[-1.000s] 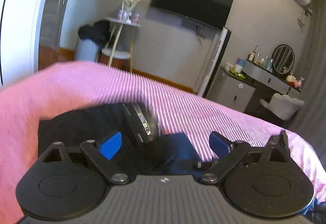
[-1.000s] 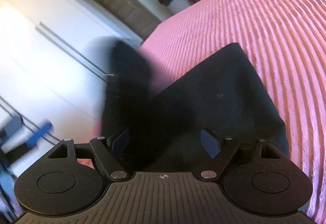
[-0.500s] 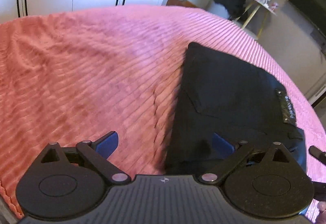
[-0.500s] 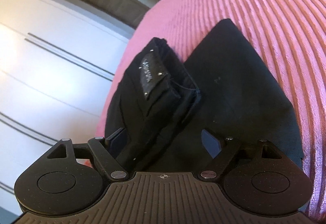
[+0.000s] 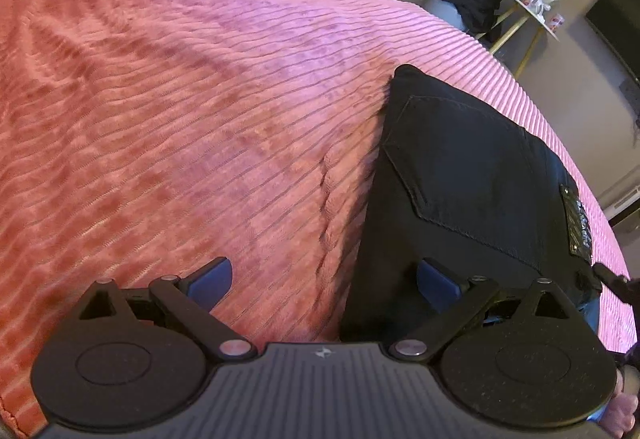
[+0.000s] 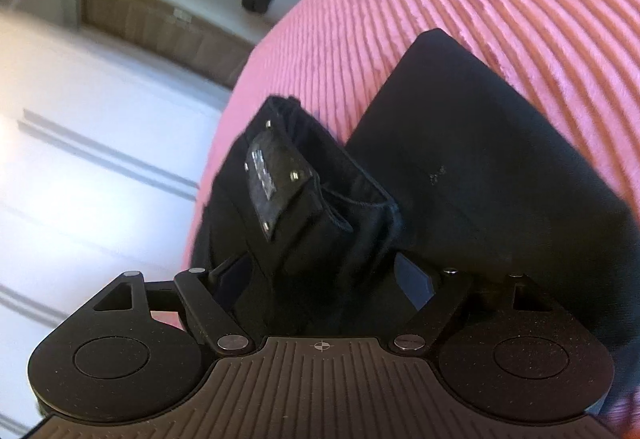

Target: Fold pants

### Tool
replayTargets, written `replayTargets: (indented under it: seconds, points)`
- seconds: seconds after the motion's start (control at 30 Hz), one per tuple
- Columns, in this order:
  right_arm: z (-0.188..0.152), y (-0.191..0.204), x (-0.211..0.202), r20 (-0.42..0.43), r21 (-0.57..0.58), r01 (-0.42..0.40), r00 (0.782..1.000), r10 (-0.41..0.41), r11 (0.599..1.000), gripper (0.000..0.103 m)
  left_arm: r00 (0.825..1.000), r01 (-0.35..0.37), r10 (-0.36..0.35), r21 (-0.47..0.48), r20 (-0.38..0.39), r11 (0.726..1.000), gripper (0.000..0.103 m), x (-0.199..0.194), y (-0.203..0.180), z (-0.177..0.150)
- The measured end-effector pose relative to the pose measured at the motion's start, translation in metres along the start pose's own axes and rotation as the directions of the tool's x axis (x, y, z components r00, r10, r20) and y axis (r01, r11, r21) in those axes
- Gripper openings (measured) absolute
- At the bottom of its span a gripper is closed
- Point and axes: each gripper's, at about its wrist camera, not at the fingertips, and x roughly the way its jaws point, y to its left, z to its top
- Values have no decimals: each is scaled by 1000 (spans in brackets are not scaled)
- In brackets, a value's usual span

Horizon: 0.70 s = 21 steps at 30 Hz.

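We see the pants [image 5: 460, 175] folded small on the bed [image 5: 180, 119] at 3 o'clock; our left gripper [image 5: 324, 275] gapes wide and empty, our right gripper [image 6: 324, 271] is closing around the waistband, maybe one fold left

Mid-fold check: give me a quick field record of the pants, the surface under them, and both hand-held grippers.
garment: black pants, folded, back pocket and waistband patch facing up
surface: pink ribbed bedspread
left hand-held gripper: open, over the left edge of the pants, pads not pressing
right hand-held gripper: jaws closing, waistband end between them, pads not yet pressing
fold state: top layer lies across a lower layer, edges not aligned
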Motion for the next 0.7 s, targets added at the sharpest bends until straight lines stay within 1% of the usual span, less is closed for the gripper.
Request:
replayTargets:
  seconds: [0.03,0.07,0.1,0.13,0.23,0.37,0.43,0.47,0.5,0.57,0.6,0.63,0.7]
  points:
    - [0,0,1,6,9,1,1000,-1,1000,77,1000,3,-3,-1,2,1000,99,1,0,0]
    - [-1,0,3,11,9,4,1000,-4,1000,70,1000,6,-6,-1,5,1000,99,0,0,0]
    - [-1,0,4,13,-1,9,1000,-9,1000,60,1000,10,-10,1,10,1000,99,1,0,0]
    - [-2,2,4,18,-22,17,1000,-17,1000,57,1000,15,-15,1,13,1000,99,1,0,-1]
    - [-2,4,5,19,-60,22,1000,-21,998,54,1000,27,-27,-2,17,1000,99,2,1,-1]
    - [1,4,7,12,-33,13,1000,-13,999,60,999,44,-44,14,25,999,99,2,-2,-2]
    - [0,11,11,15,-65,46,999,-45,997,59,998,59,-59,25,28,998,99,2,-5,-3]
    - [-1,17,11,21,-95,77,997,-75,992,54,997,66,-67,29,29,997,99,2,-5,-3]
    - [-3,26,12,27,-152,123,992,-120,981,48,997,72,-74,33,32,997,99,2,-6,-4]
    - [-8,46,8,60,-255,162,987,-152,953,41,994,101,-103,36,40,994,99,-1,-6,-4]
    - [-10,58,2,80,-300,151,988,-133,942,39,992,120,-122,37,45,992,99,-3,-7,-5]
    - [-11,67,-4,92,-321,127,990,-103,939,38,989,140,-142,43,52,989,99,-7,-7,-6]
    - [-11,84,-16,107,-342,76,993,-42,936,37,980,179,-185,85,69,980,99,-15,-12,-9]
